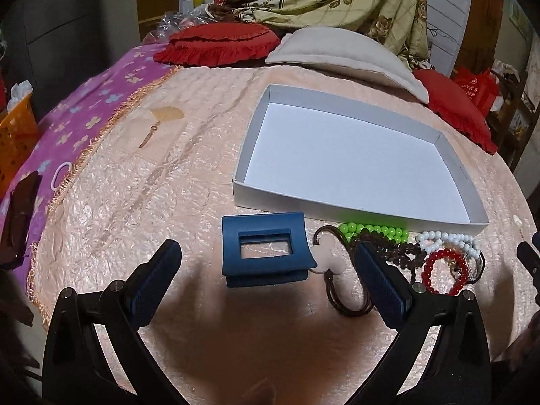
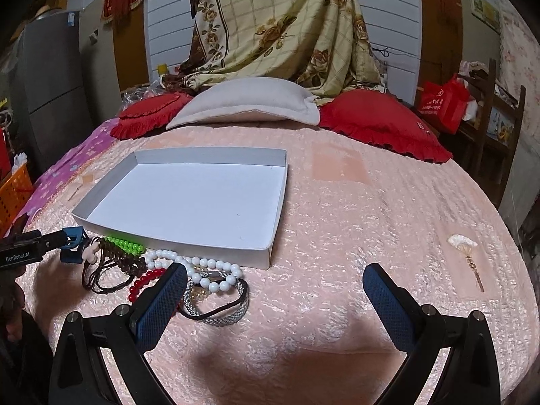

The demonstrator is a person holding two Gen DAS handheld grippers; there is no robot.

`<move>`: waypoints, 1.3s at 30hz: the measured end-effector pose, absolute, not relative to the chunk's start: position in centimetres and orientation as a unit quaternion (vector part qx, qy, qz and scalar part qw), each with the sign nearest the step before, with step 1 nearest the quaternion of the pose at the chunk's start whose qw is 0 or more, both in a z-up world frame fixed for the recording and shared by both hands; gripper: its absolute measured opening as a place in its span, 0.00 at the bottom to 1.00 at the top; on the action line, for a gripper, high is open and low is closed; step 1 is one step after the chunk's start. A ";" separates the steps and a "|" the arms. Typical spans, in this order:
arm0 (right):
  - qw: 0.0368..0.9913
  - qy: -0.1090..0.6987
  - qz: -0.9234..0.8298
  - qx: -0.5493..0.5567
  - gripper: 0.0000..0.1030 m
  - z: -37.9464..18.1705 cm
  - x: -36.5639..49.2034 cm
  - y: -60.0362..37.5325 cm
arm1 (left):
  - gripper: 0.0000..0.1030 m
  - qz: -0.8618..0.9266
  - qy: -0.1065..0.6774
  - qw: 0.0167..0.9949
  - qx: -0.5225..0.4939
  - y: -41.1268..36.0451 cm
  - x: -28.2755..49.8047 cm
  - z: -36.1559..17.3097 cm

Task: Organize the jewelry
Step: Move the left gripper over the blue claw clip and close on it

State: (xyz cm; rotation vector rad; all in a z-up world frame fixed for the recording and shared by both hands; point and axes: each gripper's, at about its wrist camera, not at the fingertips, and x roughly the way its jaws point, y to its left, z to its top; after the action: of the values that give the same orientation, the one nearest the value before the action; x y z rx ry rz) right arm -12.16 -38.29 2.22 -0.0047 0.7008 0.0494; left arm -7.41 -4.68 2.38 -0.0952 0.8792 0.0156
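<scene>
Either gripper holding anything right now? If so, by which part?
Nothing held. Left gripper is open, fingers either side of the blue hair clip but not touching it. Right gripper is open over bare bedspread.

2 red cushions, grey pillow, orange basket

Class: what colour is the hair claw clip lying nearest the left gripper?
Dark blue. The hair claw clip shows best in the left wrist view, lying between the open fingers.
</scene>
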 end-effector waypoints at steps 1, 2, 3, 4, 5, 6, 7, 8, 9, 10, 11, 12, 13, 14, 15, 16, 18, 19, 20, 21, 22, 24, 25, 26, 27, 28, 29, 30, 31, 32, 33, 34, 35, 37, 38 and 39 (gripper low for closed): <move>0.939 0.344 0.025 -0.004 1.00 2.1 -12.1 -38.3 | 0.99 0.008 0.426 0.903 -0.046 -4.6 -7.3 2.3; 0.939 0.344 0.026 -0.006 1.00 2.1 -12.1 -38.1 | 0.99 0.007 0.426 0.903 -0.045 -4.5 -7.6 2.2; 0.938 0.345 0.028 -0.009 1.00 2.0 -12.1 -38.1 | 0.99 0.007 0.427 0.903 -0.045 -4.6 -7.6 2.1; 0.938 0.346 0.029 -0.011 1.00 1.9 -12.0 -38.0 | 0.99 0.007 0.428 0.903 -0.044 -4.6 -7.5 2.1; 0.937 0.348 0.028 -0.014 1.00 1.9 -12.0 -37.8 | 0.99 0.007 0.427 0.903 -0.044 -4.8 -7.7 2.0; 0.936 0.350 0.026 -0.018 1.00 1.8 -11.9 -37.7 | 0.99 0.007 0.427 0.903 -0.043 -4.8 -7.8 1.8; 0.936 0.351 0.025 -0.020 1.00 1.6 -11.9 -37.6 | 0.99 0.007 0.427 0.903 -0.044 -4.9 -7.8 1.8; 0.935 0.353 0.025 -0.021 1.00 1.6 -11.8 -37.6 | 0.99 0.007 0.427 0.903 -0.044 -4.9 -7.8 1.8; 0.934 0.355 0.024 -0.022 1.00 1.5 -11.8 -37.6 | 0.99 0.007 0.427 0.903 -0.044 -4.9 -7.8 1.8; 0.934 0.355 0.024 -0.023 1.00 1.4 -11.8 -37.6 | 0.99 0.006 0.427 0.903 -0.044 -4.8 -7.9 1.7; 0.934 0.356 0.023 -0.023 1.00 1.4 -11.8 -37.7 | 0.99 0.006 0.427 0.903 -0.044 -4.8 -7.9 1.7; 0.934 0.356 0.023 -0.023 1.00 1.4 -11.7 -37.7 | 0.99 0.006 0.427 0.903 -0.044 -4.8 -7.9 1.7; 0.934 0.356 0.022 -0.023 1.00 1.4 -11.7 -37.6 | 0.99 0.006 0.428 0.903 -0.044 -4.9 -7.8 1.7; 0.934 0.357 0.021 -0.024 1.00 1.4 -11.6 -37.5 | 0.99 0.006 0.428 0.903 -0.044 -4.9 -7.9 1.7; 0.934 0.355 0.019 -0.024 1.00 1.5 -11.6 -37.4 | 0.99 0.006 0.427 0.903 -0.044 -4.9 -7.9 1.7; 0.935 0.354 0.018 -0.023 1.00 1.6 -11.6 -37.4 | 0.99 0.006 0.428 0.903 -0.044 -4.9 -7.9 1.7; 0.935 0.354 0.019 -0.022 1.00 1.6 -11.6 -37.4 | 0.99 0.006 0.428 0.903 -0.044 -4.9 -7.9 1.6; 0.935 0.355 0.018 -0.023 1.00 1.5 -11.6 -37.4 | 0.99 0.006 0.428 0.903 -0.044 -4.9 -7.9 1.5; 0.934 0.356 0.018 -0.024 1.00 1.4 -11.6 -37.4 | 0.99 0.006 0.428 0.903 -0.044 -4.8 -7.9 1.5; 0.933 0.357 0.018 -0.025 1.00 1.3 -11.6 -37.4 | 0.99 0.006 0.428 0.903 -0.043 -4.8 -7.9 1.6; 0.933 0.357 0.018 -0.027 1.00 1.3 -11.7 -37.4 | 0.99 0.007 0.428 0.903 -0.043 -4.8 -7.9 1.5; 0.934 0.357 0.014 -0.026 1.00 1.3 -11.8 -37.6 | 0.99 0.006 0.428 0.903 -0.043 -4.7 -7.9 1.5; 0.933 0.358 0.013 -0.024 1.00 1.2 -11.8 -37.8 | 0.99 0.006 0.428 0.903 -0.043 -4.7 -7.9 1.5; 0.933 0.358 0.011 -0.022 1.00 1.2 -11.8 -37.9 | 0.99 0.005 0.428 0.903 -0.044 -4.7 -7.9 1.5; 0.933 0.359 0.008 -0.019 1.00 1.2 -11.8 -38.0 | 0.99 0.004 0.429 0.902 -0.045 -4.6 -7.9 1.4; 0.933 0.360 0.004 -0.017 1.00 1.2 -11.8 -38.2 | 0.99 0.002 0.431 0.901 -0.048 -4.5 -7.8 1.3; 0.932 0.361 0.001 -0.015 1.00 1.2 -11.8 -38.4 | 0.99 0.000 0.433 0.900 -0.054 -4.3 -7.8 1.3; 0.932 0.363 -0.003 -0.013 1.00 1.1 -11.7 -38.5 | 0.99 -0.001 0.436 0.898 -0.061 -3.9 -7.7 1.2; 0.931 0.364 -0.005 -0.011 1.00 1.1 -11.7 -38.7 | 0.99 -0.001 0.438 0.896 -0.067 -3.6 -7.7 1.2; 0.931 0.366 -0.005 -0.009 1.00 1.0 -11.7 -38.8 | 0.99 0.002 0.439 0.896 -0.070 -3.4 -7.6 1.2; 0.930 0.368 -0.005 -0.006 1.00 0.9 -11.6 -38.9 | 0.99 0.003 0.442 0.894 -0.071 -3.3 -7.5 1.1; 0.929 0.370 -0.005 -0.003 1.00 0.9 -11.6 -39.0 | 0.99 0.002 0.446 0.892 -0.072 -3.2 -7.4 1.0; 0.929 0.371 -0.005 -0.002 1.00 0.9 -11.5 -39.0 | 0.99 0.002 0.450 0.890 -0.072 -3.1 -7.2 0.9; 0.929 0.371 -0.004 -0.005 1.00 0.8 -11.4 -38.9 | 0.99 0.014 0.463 0.884 -0.059 -3.2 -6.7 0.3; 0.929 0.371 -0.004 -0.007 1.00 0.9 -11.4 -38.8 | 0.99 0.016 0.469 0.881 -0.056 -3.3 -6.4 0.1; 0.929 0.370 -0.004 -0.009 1.00 0.8 -11.5 -38.8 | 0.99 0.016 0.474 0.879 -0.055 -3.4 -6.0 -0.1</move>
State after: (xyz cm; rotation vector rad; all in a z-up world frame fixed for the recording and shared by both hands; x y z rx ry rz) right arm -11.46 -38.79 0.85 -0.0189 0.7590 -0.0087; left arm -6.04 -3.43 -0.15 -0.1152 0.9875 0.0337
